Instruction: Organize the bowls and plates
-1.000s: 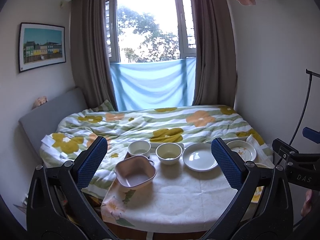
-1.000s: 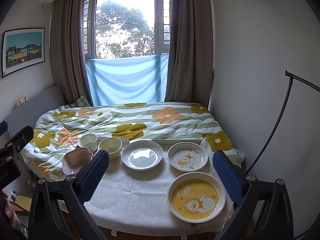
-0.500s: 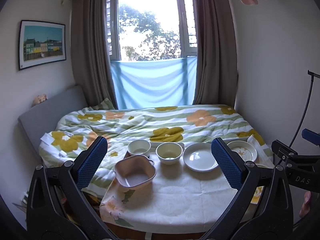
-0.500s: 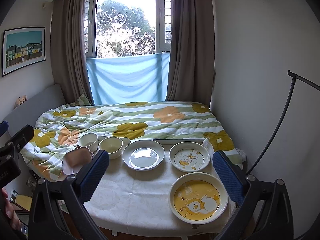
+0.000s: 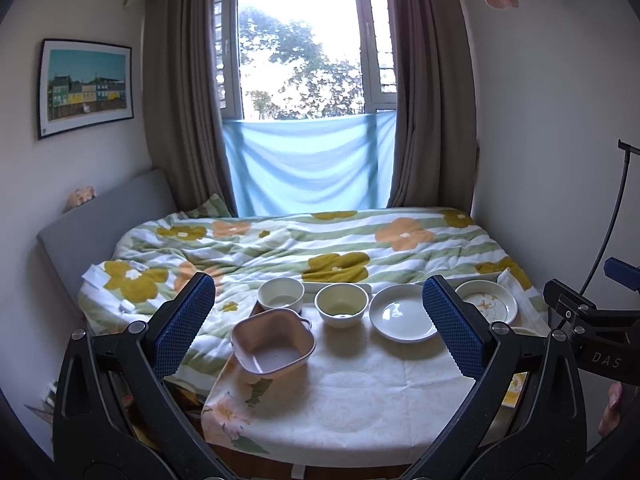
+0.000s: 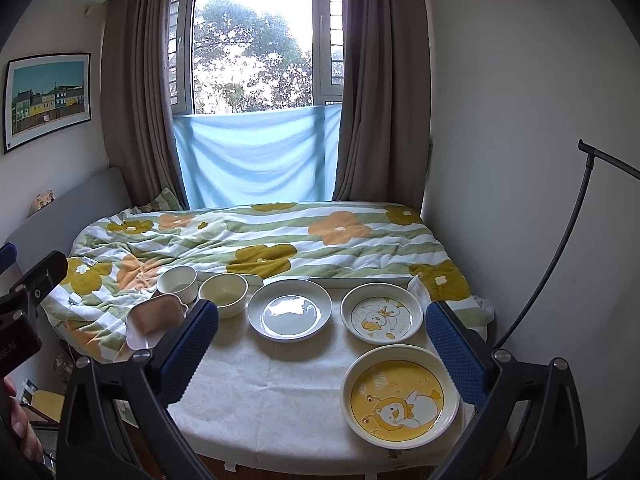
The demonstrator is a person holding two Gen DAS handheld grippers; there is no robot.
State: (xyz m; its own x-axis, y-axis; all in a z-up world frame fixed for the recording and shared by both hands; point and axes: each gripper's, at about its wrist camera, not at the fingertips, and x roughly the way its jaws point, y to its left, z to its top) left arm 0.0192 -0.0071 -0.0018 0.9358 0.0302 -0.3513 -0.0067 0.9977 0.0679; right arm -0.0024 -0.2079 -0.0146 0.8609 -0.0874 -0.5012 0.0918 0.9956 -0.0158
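Two empty claws, left claw [image 5: 320,322] and right claw [image 6: 322,344], wide apart above table [image 6: 280,400].

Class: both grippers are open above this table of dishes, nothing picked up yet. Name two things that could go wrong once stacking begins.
1. The pink square dish sits at the table's left edge, partly over the drooping tablecloth; a nudge might tip it off.
2. The yellow cartoon plate lies near the front edge, close beside the right gripper; a careless sweep could push it off.

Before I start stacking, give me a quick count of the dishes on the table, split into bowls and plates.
Bowls: 3 (white, cream, pink square one)
Plates: 3 (plain white, small duck, large yellow)
Total: 6
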